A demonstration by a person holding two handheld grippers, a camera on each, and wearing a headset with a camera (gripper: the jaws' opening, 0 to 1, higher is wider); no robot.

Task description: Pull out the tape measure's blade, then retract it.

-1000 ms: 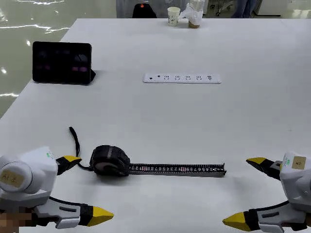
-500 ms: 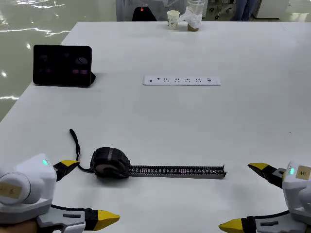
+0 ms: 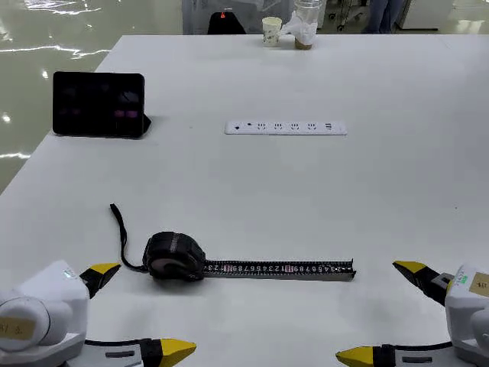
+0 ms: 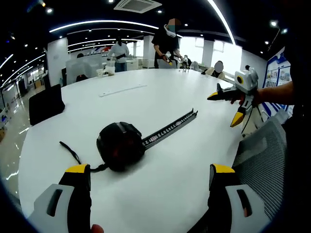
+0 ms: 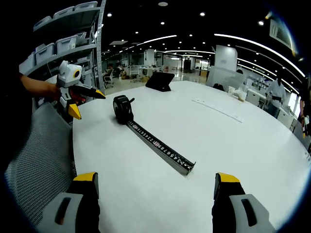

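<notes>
**Item 1.** Black, rounded, rubber-clad tape measure case (image 3: 174,256). It lies on its side on the near left part of the smooth white table (image 3: 306,191), between your two grippers and nearer the left one. The shell is ribbed and looks grippy.

**Item 2.** Narrow, dark, stiff metal blade (image 3: 279,268) with pale numerals. It is drawn out flat on the table, running from the case toward your right. The pull-out reads as done, so retraction is the step in hand.

**Item 3.** Thin black cord wrist strap (image 3: 119,229). It trails limp from the case's left side.

**Item 4.** Left gripper (image 3: 141,310), white body with yellow tips. Its jaws are spread wide and hold nothing; it is near the case but apart from it.

**Item 5.** Right gripper (image 3: 380,312), same build. Its jaws are also wide and empty, apart from the blade's hooked end.

**Handling.**
- Pin the case across its rubber flanks with your left jaws, clear of the strap, because the slick tabletop would likely let it skid.
- Take the blade near the hook with your right and feed it back slowly, in line with the case mouth.
- Since the blade lies out unaided, a lock is probably set. Once freed, the spring may whip the thin edge.

**Background.** A black rectangular tablet (image 3: 98,104), a long white power strip (image 3: 286,127) and a paper cup (image 3: 272,30) sit well apart from the work.
</notes>
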